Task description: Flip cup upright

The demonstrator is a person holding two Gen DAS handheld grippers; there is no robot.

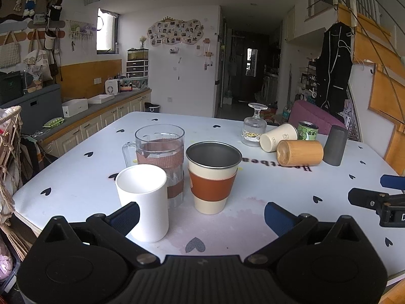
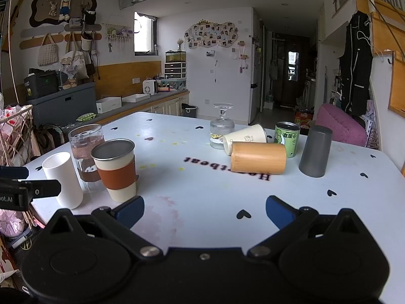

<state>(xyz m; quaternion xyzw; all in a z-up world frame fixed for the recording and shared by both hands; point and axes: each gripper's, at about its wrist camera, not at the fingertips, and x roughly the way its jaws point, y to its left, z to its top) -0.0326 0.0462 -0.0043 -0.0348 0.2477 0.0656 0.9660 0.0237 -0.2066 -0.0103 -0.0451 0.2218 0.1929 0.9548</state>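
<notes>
- Smooth bamboo cup (image 2: 258, 157), a cylinder lying on its side on the white heart-printed table (image 2: 202, 177), ahead and right of the right gripper (image 2: 204, 211).
- Right gripper level above the table, jaws wide apart, holding nothing.
- Left gripper (image 1: 201, 215) jaws spread, empty; matte white cup (image 1: 143, 201) just beside its left finger (image 1: 125, 216).

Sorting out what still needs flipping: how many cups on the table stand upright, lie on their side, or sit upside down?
Upright: 3, white cup, glass mug, sleeved steel cup
On side: 2, paper cup, bamboo cup
Upside down: 3, stemmed glass, green can, grey cup
Total: 8
</notes>
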